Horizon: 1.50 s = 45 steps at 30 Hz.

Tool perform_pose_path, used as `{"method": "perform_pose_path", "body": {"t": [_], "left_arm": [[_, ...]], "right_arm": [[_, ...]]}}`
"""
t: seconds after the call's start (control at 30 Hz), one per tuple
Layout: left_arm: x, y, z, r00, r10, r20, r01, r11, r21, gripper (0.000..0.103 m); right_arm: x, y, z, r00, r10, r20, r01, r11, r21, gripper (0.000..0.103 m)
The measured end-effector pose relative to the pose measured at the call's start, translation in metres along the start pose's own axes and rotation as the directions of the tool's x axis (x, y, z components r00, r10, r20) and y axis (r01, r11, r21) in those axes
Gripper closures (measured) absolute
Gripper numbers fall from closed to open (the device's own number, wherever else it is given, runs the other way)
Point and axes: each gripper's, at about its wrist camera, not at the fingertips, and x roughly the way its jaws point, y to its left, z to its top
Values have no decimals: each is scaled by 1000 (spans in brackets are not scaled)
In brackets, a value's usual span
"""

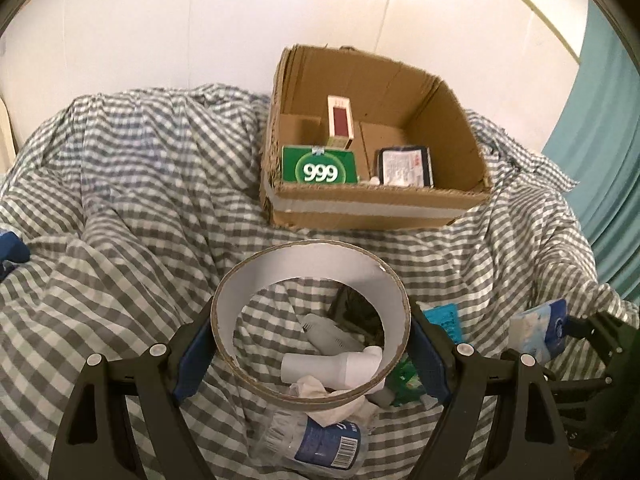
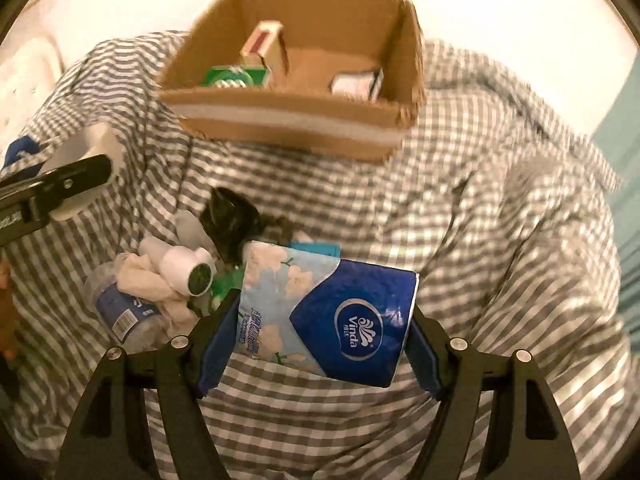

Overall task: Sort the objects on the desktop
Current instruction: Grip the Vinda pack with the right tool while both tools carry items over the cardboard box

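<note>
Tape ring (image 1: 310, 326) and tissue pack (image 2: 326, 312), each clamped between fingers, could slip free before reaching the box (image 1: 372, 204).

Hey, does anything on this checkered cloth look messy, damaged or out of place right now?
Yes. The cardboard box has ragged, torn top edges. In front of it, a crushed plastic bottle, crumpled tissue and a white hair dryer lie jumbled in a heap, and the checkered cloth is heavily wrinkled.
</note>
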Motion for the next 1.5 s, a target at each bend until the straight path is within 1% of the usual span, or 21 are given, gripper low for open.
{"method": "perform_pose_path", "body": {"t": [0.13, 0.27, 0.33, 0.4, 0.47, 0.57, 0.63, 0.7, 0.73, 0.8, 0.87, 0.93, 1.07, 1.2, 1.33, 1.5], "left_arm": [[-15, 1, 8, 999, -16, 39, 17, 1000, -14, 16], [-36, 1, 18, 994, -42, 101, 45, 999, -25, 16], [-43, 2, 22, 991, -55, 122, 59, 998, -29, 16], [-46, 5, 25, 989, -70, 132, 76, 996, -42, 16], [-45, 7, 27, 989, -73, 127, 80, 995, -53, 16], [-43, 8, 27, 993, -58, 107, 65, 996, -57, 16], [-44, 8, 25, 994, -39, 104, 45, 998, -53, 16], [-47, 6, 23, 994, -22, 104, 26, 999, -35, 16], [-48, 4, 22, 995, -12, 99, 15, 1000, -24, 16], [-53, 0, 24, 996, 6, 91, -7, 1000, 6, 16], [-62, -7, 33, 995, 23, 98, -28, 999, 45, 16], [-73, -14, 47, 993, 32, 117, -42, 996, 83, 16], [-85, -32, 81, 989, 3, 149, -24, 990, 137, 16], [-75, -48, 104, 988, -40, 150, 18, 989, 149, 16], [-60, -58, 109, 987, -81, 142, 59, 986, 157, 16], [-40, -62, 101, 987, -95, 129, 71, 981, 182, 16]], "right_arm": [[-19, 5, 5, 999, -14, 40, 15, 999, -33, 29], [-40, 14, 14, 997, -26, 79, 34, 993, -109, 29], [-50, 15, 20, 996, -15, 86, 26, 991, -129, 29], [-64, 14, 33, 996, -2, 93, 17, 987, -157, 29], [-79, 11, 50, 993, 13, 118, 7, 986, -169, 29], [-105, 3, 82, 982, 44, 183, -13, 986, -168, 29], [-122, -6, 97, 966, 63, 253, -25, 988, -152, 29], [-132, -12, 100, 948, 66, 310, -24, 990, -136, 29], [-135, -16, 99, 939, 78, 334, -37, 991, -126, 29], [-136, -27, 94, 924, 117, 364, -91, 992, -88, 29], [-130, -38, 92, 925, 152, 348, -141, 988, -56, 29], [-128, -51, 87, 918, 168, 359, -164, 986, -42, 29], [-124, -76, 75, 913, 179, 367, -193, 981, 1, 29], [-119, -86, 72, 919, 162, 360, -178, 984, 12, 29], [-112, -89, 69, 924, 159, 348, -174, 985, 13, 29], [-98, -86, 74, 934, 164, 317, -179, 984, 18, 29]]}}
